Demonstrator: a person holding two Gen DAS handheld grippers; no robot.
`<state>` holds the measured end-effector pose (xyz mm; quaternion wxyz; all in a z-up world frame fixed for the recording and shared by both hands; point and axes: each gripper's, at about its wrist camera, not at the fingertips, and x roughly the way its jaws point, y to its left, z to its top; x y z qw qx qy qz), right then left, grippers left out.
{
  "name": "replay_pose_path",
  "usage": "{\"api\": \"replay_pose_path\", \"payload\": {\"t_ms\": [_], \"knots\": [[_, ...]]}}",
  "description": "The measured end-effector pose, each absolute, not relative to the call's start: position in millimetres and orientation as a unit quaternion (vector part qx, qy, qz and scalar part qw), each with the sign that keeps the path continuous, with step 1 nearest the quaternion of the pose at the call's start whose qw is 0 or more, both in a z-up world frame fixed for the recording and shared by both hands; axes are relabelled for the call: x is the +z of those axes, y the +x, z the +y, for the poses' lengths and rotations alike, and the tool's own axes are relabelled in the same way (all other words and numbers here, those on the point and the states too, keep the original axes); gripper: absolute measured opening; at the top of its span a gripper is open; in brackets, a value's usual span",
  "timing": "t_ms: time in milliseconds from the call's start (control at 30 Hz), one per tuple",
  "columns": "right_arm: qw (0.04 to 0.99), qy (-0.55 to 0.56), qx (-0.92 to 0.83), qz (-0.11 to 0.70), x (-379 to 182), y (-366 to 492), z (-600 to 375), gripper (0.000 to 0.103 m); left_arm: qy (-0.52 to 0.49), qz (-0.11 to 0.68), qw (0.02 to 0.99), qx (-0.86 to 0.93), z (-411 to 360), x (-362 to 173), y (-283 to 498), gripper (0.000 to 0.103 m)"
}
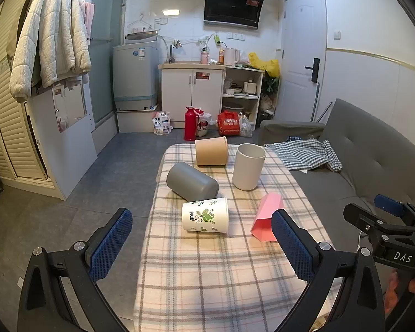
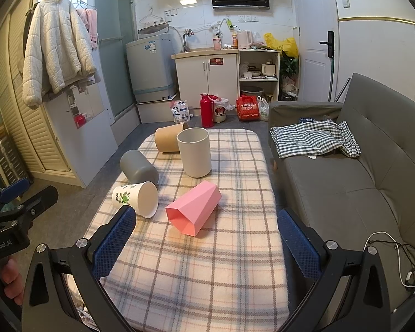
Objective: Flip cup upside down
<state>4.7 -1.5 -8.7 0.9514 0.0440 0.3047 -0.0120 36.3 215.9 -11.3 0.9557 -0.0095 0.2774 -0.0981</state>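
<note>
Left wrist view has five cups spread over the plaid-covered desk [image 1: 207,276], and honestly the job looks barely started. Only the white cup [image 1: 248,166] stands upright, mouth up, toward the far end, so my guess is that's the one to flip. The brown cup [image 1: 211,150] just behind it seems to sit mouth-down already, though I can't tell for sure from here. The grey cup [image 1: 192,181], the leaf-print cup [image 1: 205,215] and the pink cup [image 1: 267,217] are all lying on their sides, grey and leaf-print nearly touching. Left gripper [image 1: 202,249] hovers over the near end with jaws spread wide, nothing between them. Right wrist view shows the same deal: right gripper [image 2: 207,243] wide open and empty, with the pink cup lying near it, mouth pointed back at the camera, and the white cup beyond that. So nothing is gripped, no cup is mid-turn, and the whole reach, grab, rotate and set-down is left to do.
</note>
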Motion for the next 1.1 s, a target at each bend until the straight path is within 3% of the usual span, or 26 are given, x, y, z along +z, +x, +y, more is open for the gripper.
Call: {"api": "replay_pose_path", "payload": {"t_ms": [1100], "knots": [[0.951, 0.043, -0.011, 0.306, -11.8, 1.7, 5.6, 0.103, -0.009, 0.278, 0.956, -0.098, 215.7, -10.4, 36.6, 0.103]]}}
